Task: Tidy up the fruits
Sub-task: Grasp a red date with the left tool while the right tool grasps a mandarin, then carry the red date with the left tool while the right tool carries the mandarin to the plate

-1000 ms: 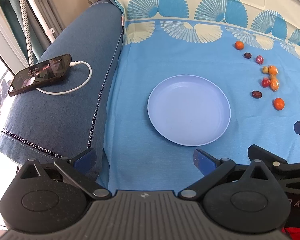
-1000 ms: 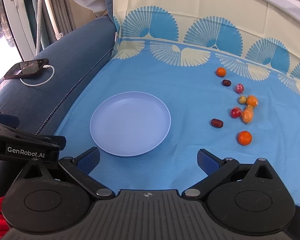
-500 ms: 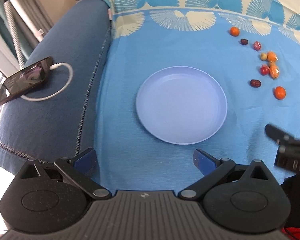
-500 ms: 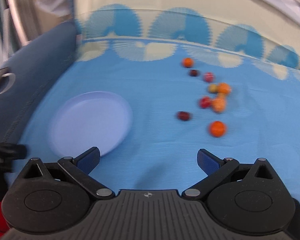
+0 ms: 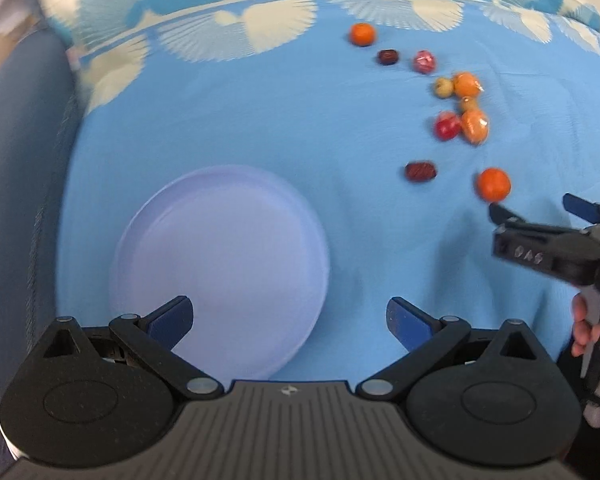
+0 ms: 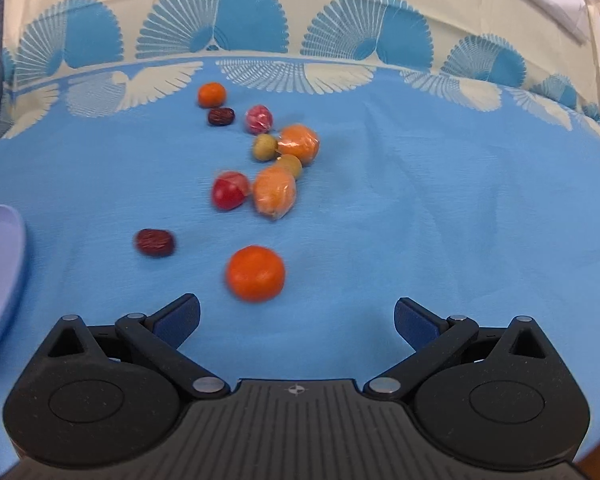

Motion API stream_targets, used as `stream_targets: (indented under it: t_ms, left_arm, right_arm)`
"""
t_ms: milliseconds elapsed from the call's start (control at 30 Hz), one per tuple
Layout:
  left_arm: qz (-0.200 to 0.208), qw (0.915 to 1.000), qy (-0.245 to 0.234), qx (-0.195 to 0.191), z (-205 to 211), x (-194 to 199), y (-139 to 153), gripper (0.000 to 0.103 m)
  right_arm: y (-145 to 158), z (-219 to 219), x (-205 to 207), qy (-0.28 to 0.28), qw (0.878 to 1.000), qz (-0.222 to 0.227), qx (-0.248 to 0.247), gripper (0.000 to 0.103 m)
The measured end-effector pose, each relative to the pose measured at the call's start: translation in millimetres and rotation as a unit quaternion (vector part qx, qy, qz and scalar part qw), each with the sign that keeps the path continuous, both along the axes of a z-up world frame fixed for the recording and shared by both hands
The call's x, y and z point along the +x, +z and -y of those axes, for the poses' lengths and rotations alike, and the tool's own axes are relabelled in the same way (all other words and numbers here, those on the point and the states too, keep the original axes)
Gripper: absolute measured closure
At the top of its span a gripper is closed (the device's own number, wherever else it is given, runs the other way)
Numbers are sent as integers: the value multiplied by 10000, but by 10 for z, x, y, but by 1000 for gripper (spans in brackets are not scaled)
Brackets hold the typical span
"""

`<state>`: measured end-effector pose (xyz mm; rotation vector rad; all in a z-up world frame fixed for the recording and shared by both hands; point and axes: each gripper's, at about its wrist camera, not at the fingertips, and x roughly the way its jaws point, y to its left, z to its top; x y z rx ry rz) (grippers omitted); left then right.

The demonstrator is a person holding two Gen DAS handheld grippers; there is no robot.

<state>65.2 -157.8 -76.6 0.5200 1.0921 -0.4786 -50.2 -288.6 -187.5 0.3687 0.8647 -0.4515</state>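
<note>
Several small fruits lie loose on the blue cloth. Nearest my right gripper [image 6: 296, 316] is an orange mandarin [image 6: 255, 273], just ahead of its open, empty fingers. Left of it is a dark date [image 6: 155, 242]. Behind them sit a red fruit [image 6: 230, 190], two wrapped orange fruits [image 6: 275, 192] [image 6: 299, 143], olives, a pink wrapped one and another mandarin [image 6: 212, 94]. The lilac plate [image 5: 220, 264] is bare, directly ahead of my open left gripper [image 5: 290, 316]. In the left wrist view the right gripper [image 5: 536, 210] reaches toward the near mandarin [image 5: 493, 185].
The blue cloth [image 6: 420, 208] has a cream fan-pattern border at the back. A denim-blue sofa arm [image 5: 16, 200] runs along the left of the plate. A hand [image 5: 584, 328] holds the right gripper's handle at the right edge.
Both grippers have swung right and forward. The right one has closed in on the fruits, with the near mandarin now just before its fingers. The phone has left the left view.
</note>
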Motion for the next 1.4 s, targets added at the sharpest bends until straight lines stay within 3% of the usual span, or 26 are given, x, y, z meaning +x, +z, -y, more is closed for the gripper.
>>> stream_targets:
  t_ms: [167,367,433,567,600,633,667,700,767,1033,1200,1400]
  left_arm:
    - [173,9980,-598,105,689,309,-361,0]
    - [225,9851,-1686,239,1330,464,-782,1]
    - [240,9826,-1836,163,1434,487,-834,9]
    - [-155,9822,-1870,-35,1499,562,-889,49]
    - [-237,9809,-1925,-122,1495,559,-887,63]
    - [-299,9786,-2029,-185,1496,542,-884,69]
    - [-264,9775,-2084,-167,1518,516,-884,69]
    - [-196,9773,-2103,-160,1519,491,-878,69]
    - [-198,9792,-2004,-248,1488,454,-825,69]
    - [-50,9916,-1193,-506,1051,321,-180,69]
    - [150,9944,-848,-618,434,74,330,69]
    - [601,9978,69,-287,-470,-187,725,69]
  right_arm:
    - [-364,246,113,118,9993,212,-274,1]
    - [-405,389,146,-210,9987,288,-354,1]
    - [-441,412,182,-226,9989,197,-360,1]
    - [-435,393,187,-127,9982,256,-522,5]
    - [-424,381,170,6,9983,331,-486,19]
    - [-400,374,154,173,9980,461,-393,47]
    - [-363,345,130,371,9970,593,-324,68]
    - [-323,303,113,372,9961,607,-514,68]
    - [-281,303,77,272,9939,711,-795,68]
    - [-208,577,-38,-471,9958,654,-443,68]
    - [334,585,-382,-770,9919,1000,-132,68]
    - [968,127,-836,-156,9898,1411,105,68]
